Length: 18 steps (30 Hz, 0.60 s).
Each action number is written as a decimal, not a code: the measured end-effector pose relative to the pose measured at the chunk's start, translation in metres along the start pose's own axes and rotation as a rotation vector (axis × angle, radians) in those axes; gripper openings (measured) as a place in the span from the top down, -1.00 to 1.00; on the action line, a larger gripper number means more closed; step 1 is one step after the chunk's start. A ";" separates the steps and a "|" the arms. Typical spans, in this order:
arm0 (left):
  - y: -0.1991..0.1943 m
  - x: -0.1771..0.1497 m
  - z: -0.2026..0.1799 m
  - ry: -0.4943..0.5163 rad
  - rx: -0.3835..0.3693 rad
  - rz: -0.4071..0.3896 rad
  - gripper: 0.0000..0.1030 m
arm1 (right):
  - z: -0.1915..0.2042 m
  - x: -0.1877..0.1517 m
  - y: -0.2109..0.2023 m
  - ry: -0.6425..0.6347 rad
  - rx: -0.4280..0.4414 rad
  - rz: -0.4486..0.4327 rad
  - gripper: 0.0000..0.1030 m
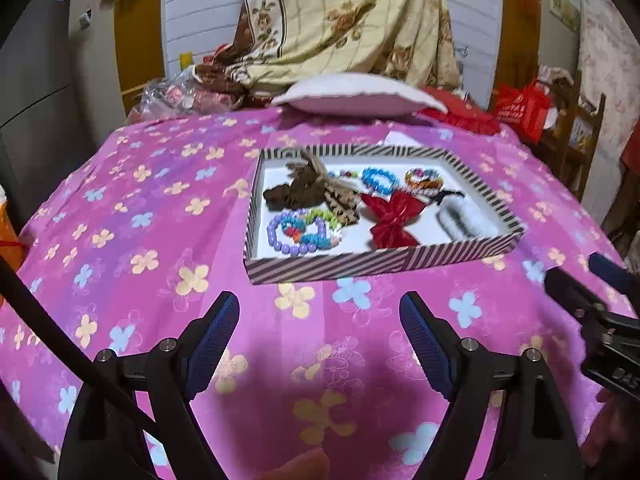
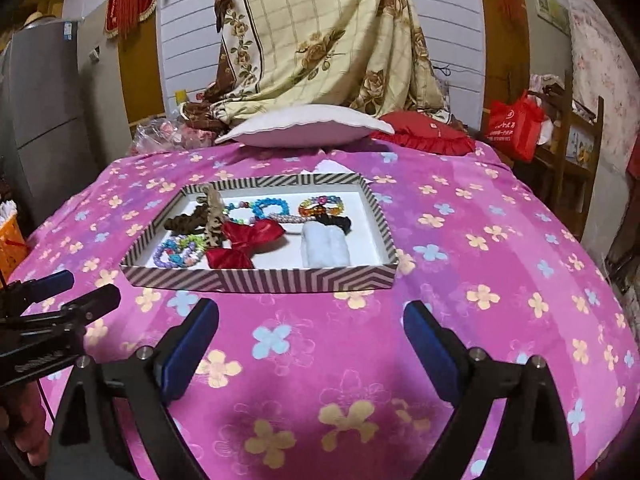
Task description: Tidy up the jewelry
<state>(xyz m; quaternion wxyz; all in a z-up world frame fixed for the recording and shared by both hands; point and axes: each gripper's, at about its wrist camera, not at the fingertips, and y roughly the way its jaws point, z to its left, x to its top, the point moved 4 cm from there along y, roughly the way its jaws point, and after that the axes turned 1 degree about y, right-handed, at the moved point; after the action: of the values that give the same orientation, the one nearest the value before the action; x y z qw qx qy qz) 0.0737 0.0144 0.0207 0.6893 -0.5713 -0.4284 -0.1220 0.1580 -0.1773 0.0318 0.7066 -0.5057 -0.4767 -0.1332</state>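
Bedspread: pink-purple flowered cloth [image 1: 132, 208], spread under everything.
Hanging cloth: cream checked sheet with brown roses [image 2: 320, 40], draped behind the bed.
Pillows: flat white pillow [image 2: 304, 126] at the far edge, red frilled cushion [image 2: 428, 132] just beside it.
Tray: shallow black-and-white striped cardboard box [image 2: 260, 278], lay mid-bed, well beyond both tools.
Contents: shiny red fabric bow [image 1: 390, 216] in the middle; white fluffy hair tie [image 2: 326, 248] to its right; brown knitted scrunchie [image 1: 296, 192] to its left; purple and multicoloured bead bracelets [image 1: 298, 232] in the near-left corner; blue bead bracelet [image 1: 380, 180] at the back.
Left gripper [image 1: 320, 340]: spread wide, grasped nothing, hovered short of the tray.
Right gripper [image 2: 312, 344]: likewise released, nothing between its blue pads.
Obstructions: bare cloth alone between fingers and tray.
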 end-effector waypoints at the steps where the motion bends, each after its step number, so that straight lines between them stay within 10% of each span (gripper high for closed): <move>1: 0.004 -0.001 0.001 -0.005 -0.007 0.016 -0.23 | 0.001 0.001 0.002 0.001 0.000 0.005 -0.86; 18: 0.014 0.001 -0.001 0.023 -0.002 0.028 -0.24 | 0.019 0.007 0.009 -0.020 -0.006 -0.003 -0.86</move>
<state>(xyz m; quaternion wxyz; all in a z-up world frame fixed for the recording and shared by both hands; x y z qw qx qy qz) 0.0837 0.0182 0.0120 0.6953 -0.5764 -0.4124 -0.1191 0.1572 -0.1552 0.0327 0.7002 -0.5082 -0.4841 -0.1309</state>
